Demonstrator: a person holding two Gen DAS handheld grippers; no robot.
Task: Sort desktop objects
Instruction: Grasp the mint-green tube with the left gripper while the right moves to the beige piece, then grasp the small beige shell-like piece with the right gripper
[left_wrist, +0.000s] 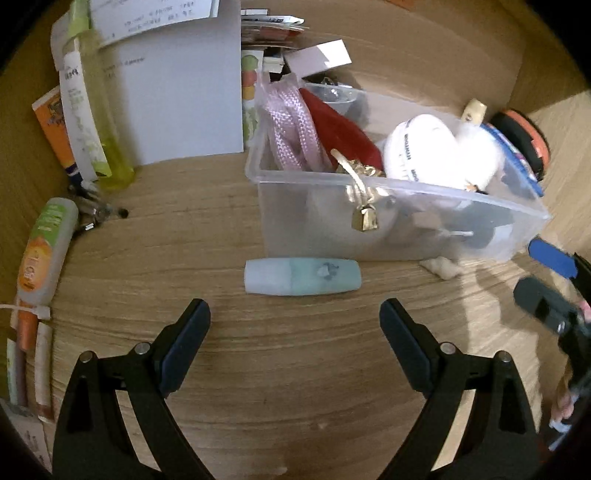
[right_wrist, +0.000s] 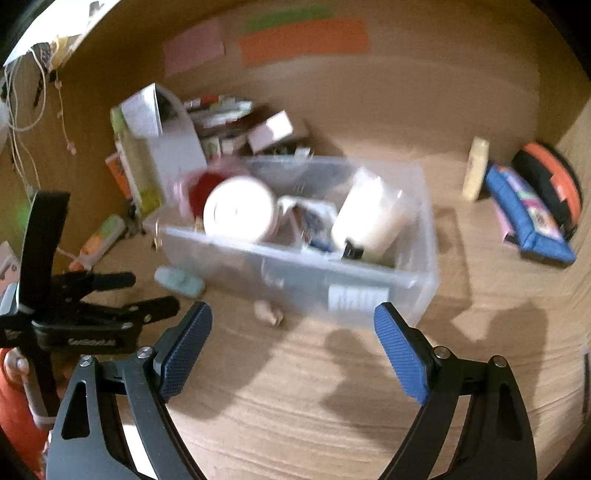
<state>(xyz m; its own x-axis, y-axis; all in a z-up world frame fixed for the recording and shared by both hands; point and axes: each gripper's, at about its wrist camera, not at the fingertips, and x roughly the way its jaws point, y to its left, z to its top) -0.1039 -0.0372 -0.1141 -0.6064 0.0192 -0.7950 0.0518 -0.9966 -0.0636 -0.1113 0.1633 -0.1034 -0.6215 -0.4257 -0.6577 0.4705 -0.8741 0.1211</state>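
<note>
While both grippers, left (left_wrist: 295, 314) and right (right_wrist: 293, 317), gape empty, a bottle (left_wrist: 302, 281) lies on the desk (left_wrist: 295, 387) just beside the bin (left_wrist: 369, 221).

A pale teal bottle (left_wrist: 302, 281) lies sideways just before the full clear bin (left_wrist: 369, 218).

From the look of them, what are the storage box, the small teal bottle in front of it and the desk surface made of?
Storage box: seemingly clear, slightly frosted plastic; its contents show through the walls.
Teal bottle: probably matte plastic with a paler cap; no shine, and a scuffed patch on its side.
Desk: light wood grain, perhaps laminate or veneer; the streaks are visible, but the pictures cannot settle whether the wood is solid.
</note>
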